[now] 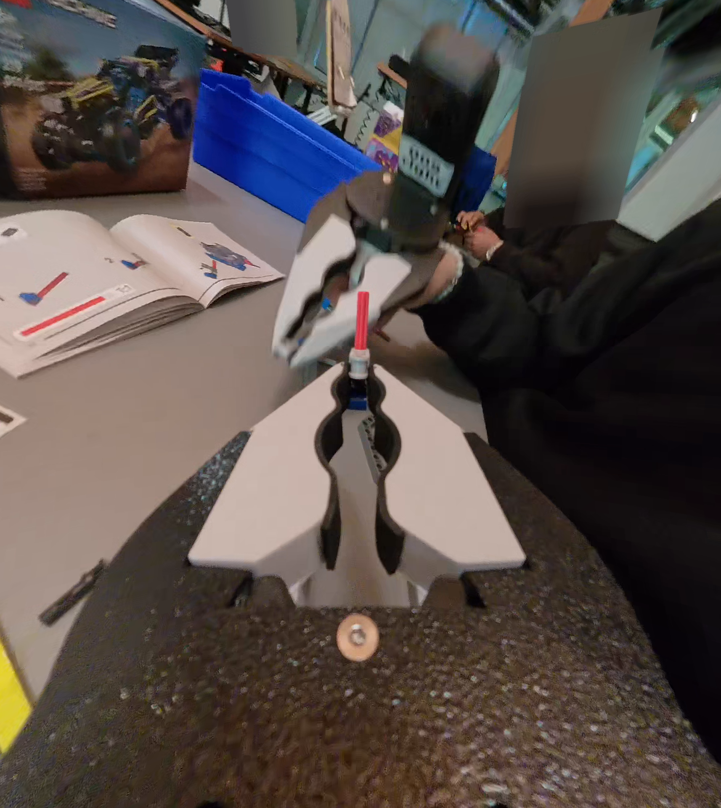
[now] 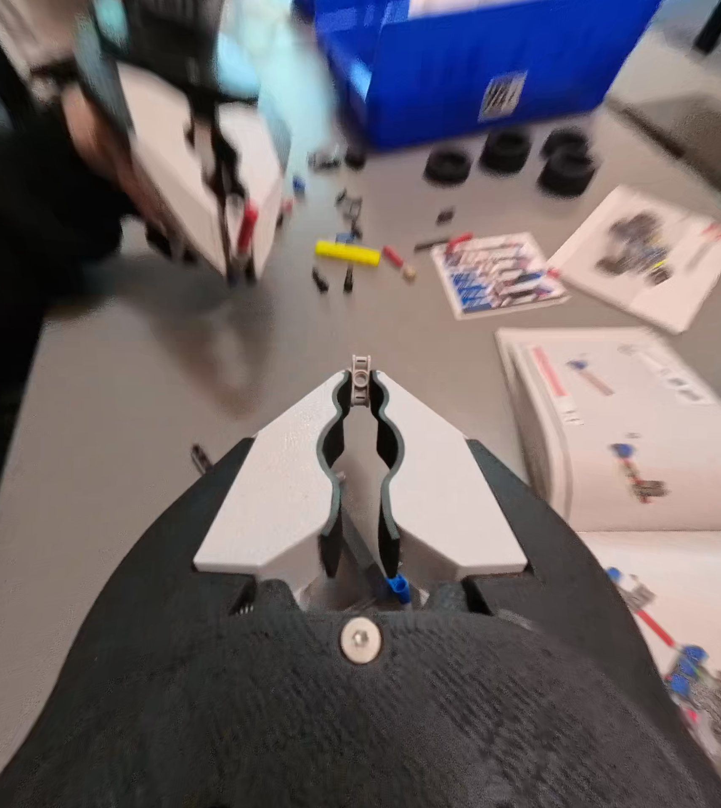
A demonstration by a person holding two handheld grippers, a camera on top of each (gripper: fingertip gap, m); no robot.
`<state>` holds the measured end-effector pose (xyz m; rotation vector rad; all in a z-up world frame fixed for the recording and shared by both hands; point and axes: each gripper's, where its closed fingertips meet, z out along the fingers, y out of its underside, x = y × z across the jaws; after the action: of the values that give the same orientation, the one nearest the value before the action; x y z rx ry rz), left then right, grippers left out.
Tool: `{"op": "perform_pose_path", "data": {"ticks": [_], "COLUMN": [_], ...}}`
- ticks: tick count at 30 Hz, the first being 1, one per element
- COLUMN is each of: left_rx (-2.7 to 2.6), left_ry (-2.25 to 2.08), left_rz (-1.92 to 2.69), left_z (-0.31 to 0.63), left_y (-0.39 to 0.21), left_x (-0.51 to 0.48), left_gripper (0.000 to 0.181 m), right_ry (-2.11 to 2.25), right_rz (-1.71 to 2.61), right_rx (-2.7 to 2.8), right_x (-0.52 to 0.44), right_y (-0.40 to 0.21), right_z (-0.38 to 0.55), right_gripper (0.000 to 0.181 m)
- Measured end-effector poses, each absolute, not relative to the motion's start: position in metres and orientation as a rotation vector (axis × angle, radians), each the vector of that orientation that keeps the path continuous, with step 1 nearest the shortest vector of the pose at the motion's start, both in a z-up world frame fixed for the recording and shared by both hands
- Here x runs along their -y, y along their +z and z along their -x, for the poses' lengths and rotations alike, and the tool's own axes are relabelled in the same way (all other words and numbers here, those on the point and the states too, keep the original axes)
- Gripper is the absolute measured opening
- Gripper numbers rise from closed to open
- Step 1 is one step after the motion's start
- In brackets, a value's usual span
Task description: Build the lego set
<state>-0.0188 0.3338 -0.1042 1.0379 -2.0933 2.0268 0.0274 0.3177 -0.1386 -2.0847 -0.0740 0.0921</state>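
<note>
The left hand-held gripper pinches a red axle with grey bush upright at its tips; the right hand-held gripper is closed on a grey connector. A blue bin, contents hidden, stands far across the surface beyond loose pieces.

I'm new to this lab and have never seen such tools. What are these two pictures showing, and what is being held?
Each picture comes from a camera on a hand-held two-finger gripper, looking along its fingers. The left gripper pinches a red axle with a grey bush and blue piece. The right gripper pinches a small grey connector. On the grey table lie open instruction booklets, loose Lego parts including a yellow beam, black tyres, a blue bin and the set's box.
</note>
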Motion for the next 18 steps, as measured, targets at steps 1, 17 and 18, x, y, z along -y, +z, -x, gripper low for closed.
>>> {"op": "perform_pose_path", "data": {"ticks": [1, 17, 18], "left_rx": [2.063, 2.248, 2.249], "left_ry": [2.014, 1.557, 1.549], "left_rz": [-1.068, -1.309, -1.316], "left_z": [0.018, 0.027, 0.027], "left_y": [-0.106, -0.163, -0.164], "left_x": [-0.338, -0.357, -0.358], "left_gripper": [0.004, 0.004, 0.004], "right_ry": [0.097, 0.03, 0.026], "right_rz": [2.153, 2.347, 2.345], "right_rx": [0.115, 0.337, 0.331], "right_x": [-0.319, -0.326, -0.325], "right_y": [-0.157, -0.198, -0.197], "right_z": [-0.023, -0.006, -0.007], "right_gripper": [0.006, 0.017, 0.015]}}
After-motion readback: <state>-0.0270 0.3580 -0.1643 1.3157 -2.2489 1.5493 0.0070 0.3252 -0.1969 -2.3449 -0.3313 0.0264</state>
